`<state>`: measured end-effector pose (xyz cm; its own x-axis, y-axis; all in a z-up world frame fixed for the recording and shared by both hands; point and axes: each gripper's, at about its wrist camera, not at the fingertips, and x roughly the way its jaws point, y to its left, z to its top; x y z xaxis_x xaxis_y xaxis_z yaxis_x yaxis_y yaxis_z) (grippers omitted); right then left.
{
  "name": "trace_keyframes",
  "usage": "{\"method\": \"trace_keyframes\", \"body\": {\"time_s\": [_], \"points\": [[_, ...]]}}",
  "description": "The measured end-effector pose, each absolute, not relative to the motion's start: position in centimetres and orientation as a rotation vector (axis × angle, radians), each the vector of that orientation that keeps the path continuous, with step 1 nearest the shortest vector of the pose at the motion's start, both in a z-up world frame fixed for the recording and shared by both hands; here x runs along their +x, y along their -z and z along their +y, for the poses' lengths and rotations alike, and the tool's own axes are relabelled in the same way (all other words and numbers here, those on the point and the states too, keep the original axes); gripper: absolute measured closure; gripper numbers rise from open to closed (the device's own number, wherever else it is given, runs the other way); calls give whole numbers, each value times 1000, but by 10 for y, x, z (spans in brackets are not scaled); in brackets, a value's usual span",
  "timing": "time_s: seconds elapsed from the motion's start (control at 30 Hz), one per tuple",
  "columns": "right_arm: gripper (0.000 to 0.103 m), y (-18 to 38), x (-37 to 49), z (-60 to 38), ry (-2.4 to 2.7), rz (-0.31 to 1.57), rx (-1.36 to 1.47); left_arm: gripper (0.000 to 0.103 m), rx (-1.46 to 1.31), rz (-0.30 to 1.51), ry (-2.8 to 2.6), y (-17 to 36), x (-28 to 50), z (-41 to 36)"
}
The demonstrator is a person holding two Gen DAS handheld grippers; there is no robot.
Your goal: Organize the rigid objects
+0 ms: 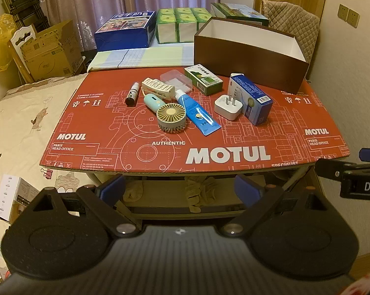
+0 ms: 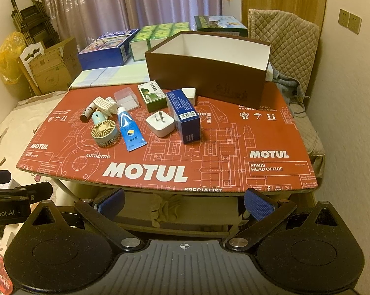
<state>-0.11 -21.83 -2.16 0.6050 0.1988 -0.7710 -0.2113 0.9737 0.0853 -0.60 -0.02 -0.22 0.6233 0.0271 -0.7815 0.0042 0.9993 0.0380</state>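
On the red Motul cardboard sheet (image 1: 175,147) we are looking at a small heap of rigid items lying mid-sheet, left of and nearer than the open brown box (image 1: 248,56) sitting at the far right corner. We are judging the white plug adapter (image 1: 228,107) as light, stiff and smooth, best pinched across its flat sides, prongs up. The blue carton (image 1: 252,99) touching it is looking light but crushable, so we are planning a gentle grip across its narrow faces. The blue tube (image 1: 199,114) and round fan (image 1: 171,118) are lying just left. Both claws are hovering off the near edge, our left gripper (image 1: 180,189) and right gripper (image 2: 185,202) spread wide, holding nothing.
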Motion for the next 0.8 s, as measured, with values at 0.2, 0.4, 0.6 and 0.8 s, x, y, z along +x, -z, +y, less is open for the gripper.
{"method": "trace_keyframes", "body": {"time_s": [0.2,0.4,0.6,0.8], "points": [[2,23,0,-219,-246,890,-12,9,39,898,-14,2,-6,0],[2,24,4,-223,-256,892,-12,9,39,899,-14,2,-6,-1],[2,23,5,-223,-263,892,-13,9,37,900,-18,1,-5,-1],[2,24,6,-224,-266,891,-13,9,38,902,-19,1,-4,-2]]}}
